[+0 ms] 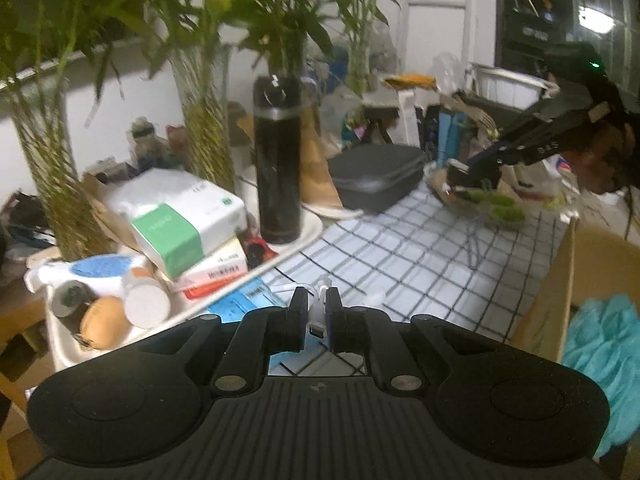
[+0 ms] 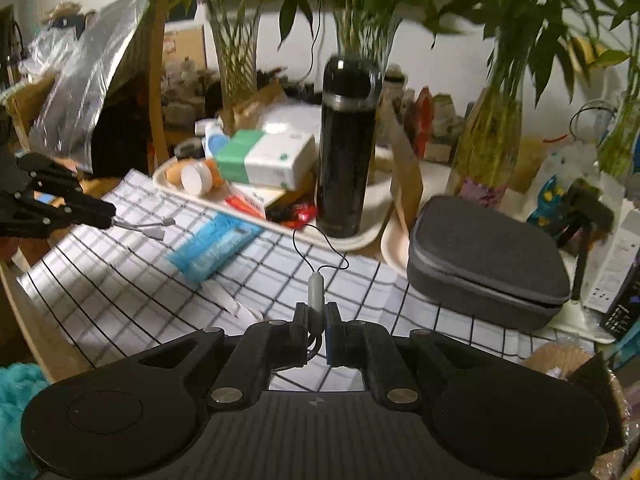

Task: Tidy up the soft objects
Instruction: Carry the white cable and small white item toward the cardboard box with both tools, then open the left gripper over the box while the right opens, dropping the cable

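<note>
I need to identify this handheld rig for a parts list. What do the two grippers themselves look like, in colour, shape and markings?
Both look alike. The left gripper and the right gripper are matte black, each with a ribbed central deck, two rounded lobes with circular recesses, angled linkage arms on silver pivot pins, and a small cross-in-circle mark. One finger pad shows a blue inner face. No sleeve or cable on the rig can be made out.

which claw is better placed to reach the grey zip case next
Probably right. The grey case lies just ahead of the right claw; from the left claw it sits farther off, beside the black flask. Each grips a cable.
</note>
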Demonstrator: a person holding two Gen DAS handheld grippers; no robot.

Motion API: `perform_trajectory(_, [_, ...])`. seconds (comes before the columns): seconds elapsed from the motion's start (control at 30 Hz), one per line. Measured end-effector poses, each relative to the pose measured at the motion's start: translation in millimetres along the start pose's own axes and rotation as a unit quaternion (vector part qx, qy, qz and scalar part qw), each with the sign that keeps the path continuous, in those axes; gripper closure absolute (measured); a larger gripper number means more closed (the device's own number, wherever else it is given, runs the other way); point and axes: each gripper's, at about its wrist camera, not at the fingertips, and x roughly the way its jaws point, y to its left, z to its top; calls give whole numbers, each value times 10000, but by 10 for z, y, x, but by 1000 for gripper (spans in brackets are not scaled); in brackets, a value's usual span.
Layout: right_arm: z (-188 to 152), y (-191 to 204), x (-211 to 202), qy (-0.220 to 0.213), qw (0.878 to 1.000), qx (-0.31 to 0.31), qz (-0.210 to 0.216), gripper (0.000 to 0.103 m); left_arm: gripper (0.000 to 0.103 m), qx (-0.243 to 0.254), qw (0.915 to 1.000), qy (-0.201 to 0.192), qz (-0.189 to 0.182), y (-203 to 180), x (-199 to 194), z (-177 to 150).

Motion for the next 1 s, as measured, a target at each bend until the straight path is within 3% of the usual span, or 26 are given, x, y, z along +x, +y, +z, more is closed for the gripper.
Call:
perform_trajectory(0.27, [-3,46,-480,-548,9975,422,151,93,94,-249,9985,-294,400,-205,-335,87])
perform_trajectory(0.43, [-48,83,-718,-811,9928,719,503,93,94,-438,9964,-420,597,-384,-548,101])
perform_trajectory(0.67, [-168,160,-945,-977,9847,1049,988,93,94,-704,9937,-727,473,-643,-872,26])
perform_trajectory(1.0, [-325,469,-1153,-947,9808,864,1470,93,94,-909,9937,-646,118,-970,-1101,-205])
